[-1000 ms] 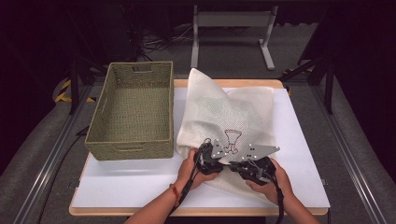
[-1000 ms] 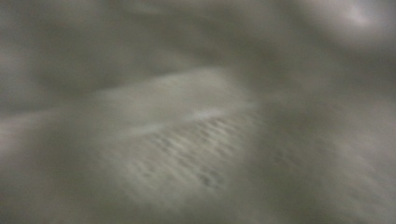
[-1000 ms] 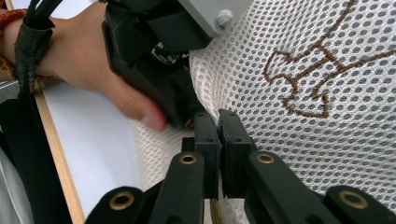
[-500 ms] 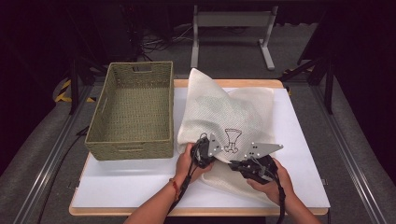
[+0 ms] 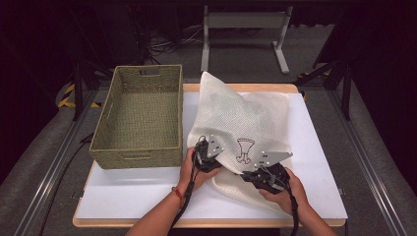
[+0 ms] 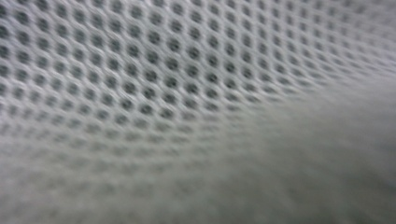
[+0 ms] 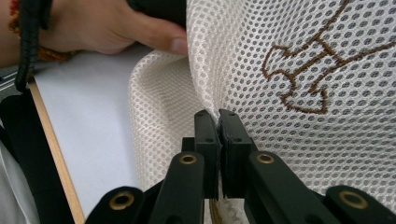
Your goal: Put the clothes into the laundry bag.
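Here the mesh bag (image 5: 241,118) is pinched by the right claw (image 7: 218,122), the left claw's (image 5: 202,156) state unclear, so it should be lifted evenly.

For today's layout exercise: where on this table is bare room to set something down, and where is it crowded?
Free: the white table strip in front of the woven basket, and the right margin beside the mesh bag. Crowded: the near centre, around both grippers.

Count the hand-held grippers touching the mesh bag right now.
2. The left hand-held gripper sits at the near left edge of the mesh bag, its camera pressed against the mesh. The right hand-held gripper pinches a fold beside the brown embroidered emblem.
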Demonstrator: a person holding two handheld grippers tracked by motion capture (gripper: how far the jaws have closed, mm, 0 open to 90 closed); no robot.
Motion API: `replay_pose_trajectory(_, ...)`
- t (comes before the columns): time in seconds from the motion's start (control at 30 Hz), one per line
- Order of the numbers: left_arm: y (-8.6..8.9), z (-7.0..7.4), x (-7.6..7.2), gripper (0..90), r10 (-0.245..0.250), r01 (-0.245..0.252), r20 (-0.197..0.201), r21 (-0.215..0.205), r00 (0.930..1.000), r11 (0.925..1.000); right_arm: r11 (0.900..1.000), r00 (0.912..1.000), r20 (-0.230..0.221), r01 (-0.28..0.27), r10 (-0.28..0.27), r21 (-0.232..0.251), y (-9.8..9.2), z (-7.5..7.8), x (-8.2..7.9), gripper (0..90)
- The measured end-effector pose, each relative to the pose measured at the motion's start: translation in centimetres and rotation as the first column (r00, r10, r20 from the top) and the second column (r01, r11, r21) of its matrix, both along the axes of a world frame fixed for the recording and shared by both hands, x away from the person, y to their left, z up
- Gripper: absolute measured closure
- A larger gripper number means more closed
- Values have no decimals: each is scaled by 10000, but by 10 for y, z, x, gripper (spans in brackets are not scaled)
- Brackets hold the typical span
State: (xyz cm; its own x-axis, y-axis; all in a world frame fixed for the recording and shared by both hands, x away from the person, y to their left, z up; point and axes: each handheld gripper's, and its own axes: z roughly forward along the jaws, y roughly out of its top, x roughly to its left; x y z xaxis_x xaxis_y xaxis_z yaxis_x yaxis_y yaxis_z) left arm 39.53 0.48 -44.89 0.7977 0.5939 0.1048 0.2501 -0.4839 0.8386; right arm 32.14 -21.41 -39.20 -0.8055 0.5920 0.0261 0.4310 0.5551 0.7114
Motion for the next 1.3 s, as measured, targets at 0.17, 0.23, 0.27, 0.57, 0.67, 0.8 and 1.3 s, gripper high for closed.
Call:
replay_pose_trajectory(0.17, 13, 2, -7, 453, -634, 617, -363, -463, 9973, 9970, 10000, 9999, 155, 30, -30, -21, 0, 2, -1, 871)
replay_pose_trajectory(0.23, 19, 4, -12, 416, -1096, 1061, -519, -666, 9926, 9921, 10000, 9998, 182, 61, -61, 10, -1, 3, -2, 871)
replay_pose_trajectory(0.27, 21, 4, -15, 396, -1154, 1113, -593, -688, 9915, 9914, 10000, 9998, 210, 72, -73, 22, -1, 4, -1, 871)
replay_pose_trajectory(0.57, 17, 8, -41, 545, -1797, 1798, 86, -127, 9837, 9836, 10000, 9997, 227, 41, -40, -13, -1, 3, -1, 871)
replay_pose_trajectory(0.67, 19, 11, -44, 626, -1858, 1859, 193, -42, 9824, 9826, 10000, 9997, 257, 55, -55, -2, -1, 4, -2, 871)
replay_pose_trajectory(0.8, 29, 16, -40, 674, -1153, 1141, -175, -611, 9932, 9916, 9999, 9996, 286, 53, -56, 104, -2, 6, -3, 871)
replay_pose_trajectory(1.3, -12, -3, 0, 883, -189, 128, 376, 1550, 9991, 9878, 9996, 9999, 94, -78, 76, 265, -1, 5, -4, 871)
